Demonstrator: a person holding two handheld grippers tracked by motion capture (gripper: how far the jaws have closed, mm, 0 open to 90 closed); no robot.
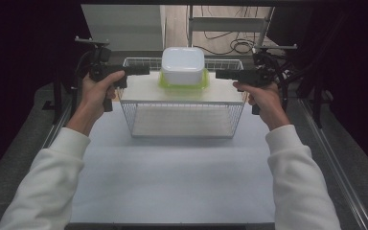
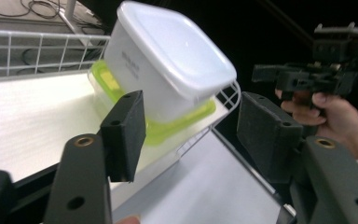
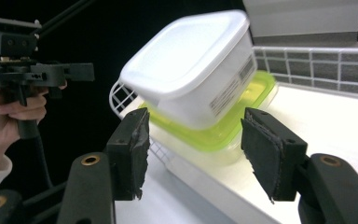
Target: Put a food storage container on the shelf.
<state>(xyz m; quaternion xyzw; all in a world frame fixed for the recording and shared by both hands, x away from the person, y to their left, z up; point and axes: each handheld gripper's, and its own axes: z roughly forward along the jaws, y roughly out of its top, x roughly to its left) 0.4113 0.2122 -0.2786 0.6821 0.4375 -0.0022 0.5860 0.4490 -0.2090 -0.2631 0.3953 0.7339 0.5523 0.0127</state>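
Here, the left gripper (image 1: 141,70) hovers beside the wire rack's (image 1: 182,120) left edge, its fingers (image 2: 123,133) apart and holding nothing. Between the two grippers, the white container (image 1: 182,65) sits stacked on a green-lidded box (image 1: 183,84) on the rack's top shelf, near the back rail. Open gaps flank the stack on both sides. The right gripper (image 1: 225,74) hangs off the rack's right edge, fingers (image 3: 266,151) spread, empty too.

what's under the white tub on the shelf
The white tub sits on a container with a lime green lid, which rests on the wire shelf's white board. What the lower container holds is covered.
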